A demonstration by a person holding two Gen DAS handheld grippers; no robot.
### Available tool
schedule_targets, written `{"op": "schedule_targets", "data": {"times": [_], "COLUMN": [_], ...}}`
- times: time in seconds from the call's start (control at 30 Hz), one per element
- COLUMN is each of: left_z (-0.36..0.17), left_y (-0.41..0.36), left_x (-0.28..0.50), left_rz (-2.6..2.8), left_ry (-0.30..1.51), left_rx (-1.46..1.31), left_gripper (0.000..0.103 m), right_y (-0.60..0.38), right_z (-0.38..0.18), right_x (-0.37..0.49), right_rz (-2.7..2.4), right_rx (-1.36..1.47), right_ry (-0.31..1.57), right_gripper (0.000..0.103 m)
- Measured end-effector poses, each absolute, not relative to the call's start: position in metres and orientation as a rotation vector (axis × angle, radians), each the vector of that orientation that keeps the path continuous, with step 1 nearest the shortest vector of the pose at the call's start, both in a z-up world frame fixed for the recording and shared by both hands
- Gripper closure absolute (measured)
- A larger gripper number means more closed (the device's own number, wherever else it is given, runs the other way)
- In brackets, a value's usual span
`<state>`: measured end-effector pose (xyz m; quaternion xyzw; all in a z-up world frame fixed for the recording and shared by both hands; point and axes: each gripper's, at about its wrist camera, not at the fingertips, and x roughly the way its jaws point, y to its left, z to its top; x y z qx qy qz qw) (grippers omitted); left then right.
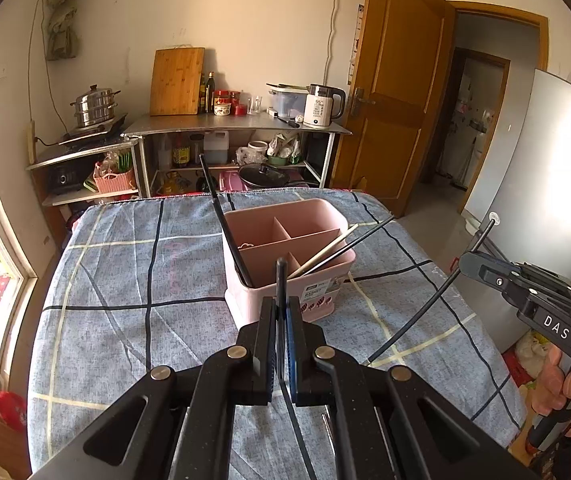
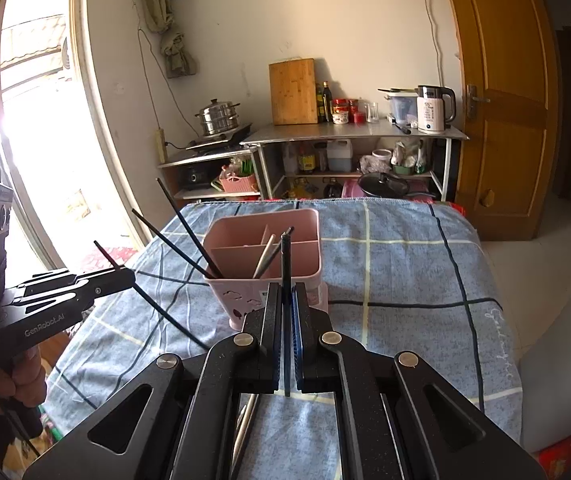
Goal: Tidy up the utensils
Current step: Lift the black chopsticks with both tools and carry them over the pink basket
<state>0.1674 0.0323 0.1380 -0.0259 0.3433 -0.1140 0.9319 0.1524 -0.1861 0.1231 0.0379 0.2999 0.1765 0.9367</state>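
Note:
A pink divided utensil holder (image 1: 317, 276) (image 2: 245, 300) stands on the blue checked tablecloth (image 1: 125, 264). Black chopsticks (image 1: 221, 216) lean out of its left compartment, and a pale one (image 1: 325, 250) and a black one lean to the right. My left gripper (image 1: 281, 304) is shut on a black chopstick (image 1: 281, 276) just in front of the holder. My right gripper (image 2: 286, 290) is likewise shut on a black chopstick (image 2: 285, 256) near the holder's front wall. Each gripper shows in the other's view, the right gripper (image 1: 463, 260) and the left gripper (image 2: 129, 274), with a hand on its handle.
Beyond the table's far edge are metal shelves (image 1: 237, 124) with a cutting board (image 1: 177, 80), a kettle (image 1: 323, 106) and a steamer pot (image 1: 95, 106). A wooden door (image 1: 397, 92) and a white fridge (image 1: 545, 180) are on the right. A pale chopstick (image 2: 247, 416) lies under my right gripper.

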Motion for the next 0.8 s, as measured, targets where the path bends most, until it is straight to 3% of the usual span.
{"op": "schedule_targets", "data": {"times": [0.8], "left_z": [0.215], "left_y": [0.042], "left_x": [0.188], "left_rz": [-0.263], "left_ry": [0.593], "left_rx": [-0.082], "left_gripper": [0.099], "right_y": [-0.163], "right_z": [0.18], "right_x": [0.168], "right_rz": [0.43], "right_rx": [0.064], "right_ry": [0.492], "right_gripper": [0.098]}}
